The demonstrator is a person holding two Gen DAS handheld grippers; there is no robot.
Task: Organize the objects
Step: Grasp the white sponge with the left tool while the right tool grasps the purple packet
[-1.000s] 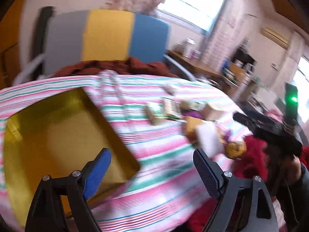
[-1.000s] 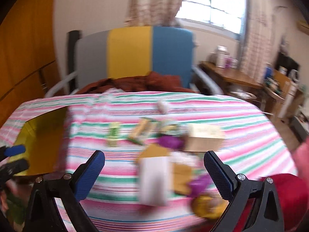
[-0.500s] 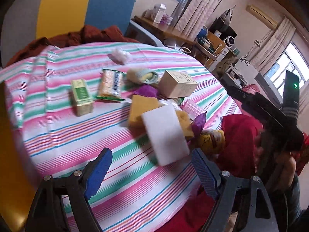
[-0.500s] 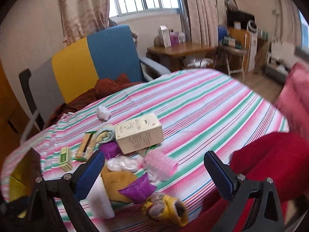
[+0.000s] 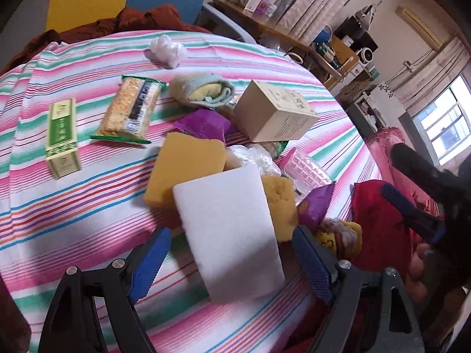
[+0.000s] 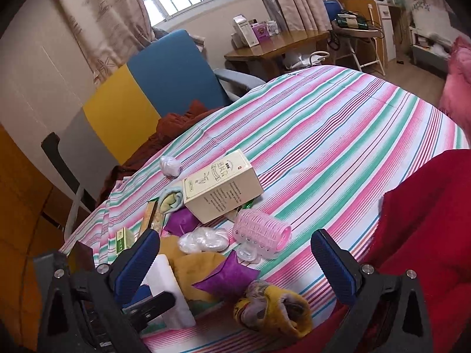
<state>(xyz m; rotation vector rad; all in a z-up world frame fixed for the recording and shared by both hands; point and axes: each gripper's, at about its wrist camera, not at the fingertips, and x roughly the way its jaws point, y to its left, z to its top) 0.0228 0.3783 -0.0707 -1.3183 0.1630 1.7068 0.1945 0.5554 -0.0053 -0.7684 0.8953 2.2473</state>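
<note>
A pile of small objects lies on the striped tablecloth [image 5: 88, 206]. My left gripper [image 5: 231, 264] is open, its blue pads on either side of the near end of a white sponge block [image 5: 229, 229] without touching it. Behind the block are a yellow sponge [image 5: 182, 170], a cream box [image 5: 276, 114], a snack bar [image 5: 129, 111] and a green box [image 5: 61, 138]. My right gripper [image 6: 235, 264] is open over a purple packet [image 6: 226, 276], with a yellow sock ball [image 6: 273, 311] below and a pink hair roller [image 6: 262, 232] beyond.
A rolled cloth [image 5: 203, 91] and crumpled white plastic [image 5: 167, 47] lie at the far side. A blue, yellow and grey chair [image 6: 141, 94] with brown cloth stands behind the table. A red garment [image 6: 426, 235] lies at the right edge, and a wooden desk [image 6: 279, 44] is further back.
The left view swung right, away from the gold tray, and closed in on the white sponge block. The right view turned right and tilted toward the pile's near edge. Both grippers stayed open.
</note>
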